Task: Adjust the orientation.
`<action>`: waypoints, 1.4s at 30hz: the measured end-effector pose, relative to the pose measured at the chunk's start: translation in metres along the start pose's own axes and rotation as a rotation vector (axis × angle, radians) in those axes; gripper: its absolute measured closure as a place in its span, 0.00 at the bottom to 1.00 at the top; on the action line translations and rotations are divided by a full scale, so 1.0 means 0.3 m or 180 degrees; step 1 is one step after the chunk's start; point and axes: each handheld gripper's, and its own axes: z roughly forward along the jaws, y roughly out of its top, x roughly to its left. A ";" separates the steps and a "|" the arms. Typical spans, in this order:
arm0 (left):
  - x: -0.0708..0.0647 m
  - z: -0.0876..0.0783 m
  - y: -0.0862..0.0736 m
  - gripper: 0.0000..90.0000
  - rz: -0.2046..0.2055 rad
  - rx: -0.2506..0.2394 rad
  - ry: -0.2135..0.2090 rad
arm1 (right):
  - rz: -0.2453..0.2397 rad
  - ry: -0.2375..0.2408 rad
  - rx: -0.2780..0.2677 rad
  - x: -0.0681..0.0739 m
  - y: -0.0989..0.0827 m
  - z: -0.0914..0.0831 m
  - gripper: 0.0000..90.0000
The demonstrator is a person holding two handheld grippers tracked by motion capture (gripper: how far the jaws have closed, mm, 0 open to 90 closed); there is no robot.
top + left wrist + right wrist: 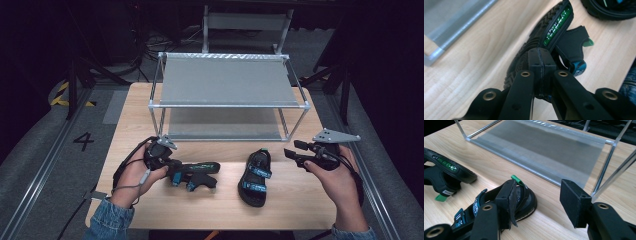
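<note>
1. Gripping the first sandal (pixel 197 172) looks like the step in hand: in the lower left of the high view the left gripper (pixel 175 170) has its jaws clamped together on the sandal's heel end, and the shoe lies on its side on the bench (pixel 135 107), sole edge up.
2. In the left gripper view the jaws meet at frame centre, pinching the edge of the black treaded sole (pixel 529 47); a green insert runs along the sole's side, and a black strap with a teal tag sticks out to the right.
3. The second sandal (pixel 256 176) rests flat at lower centre of the high view, straps up, black with blue bands, just beside the first but apart from it.
4. At the right, the right gripper (pixel 292 152) hovers with jaws apart and nothing between them, near the second sandal's toe.
5. Above both, at upper centre, stands the two-tier metal shoe rack (pixel 227 80), its shelves bare.
6. The next move probably calls for lifting the clamped sandal clear of the bench and carrying it toward a rack shelf, keeping the thin pinch from slipping.
</note>
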 end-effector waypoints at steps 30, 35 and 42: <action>0.178 0.141 0.069 0.93 -0.0141 -0.0445 0.0323 | 0.0223 -0.0050 -0.0007 -0.008 -0.089 -0.084 0.54; 0.212 0.178 0.074 0.96 -0.0202 -0.0460 0.0382 | 0.0229 -0.0088 -0.0007 -0.009 -0.102 -0.100 0.54; 0.261 0.213 0.074 0.91 -0.0306 -0.0452 0.0515 | 0.0271 -0.0144 -0.0010 -0.013 -0.120 -0.121 0.54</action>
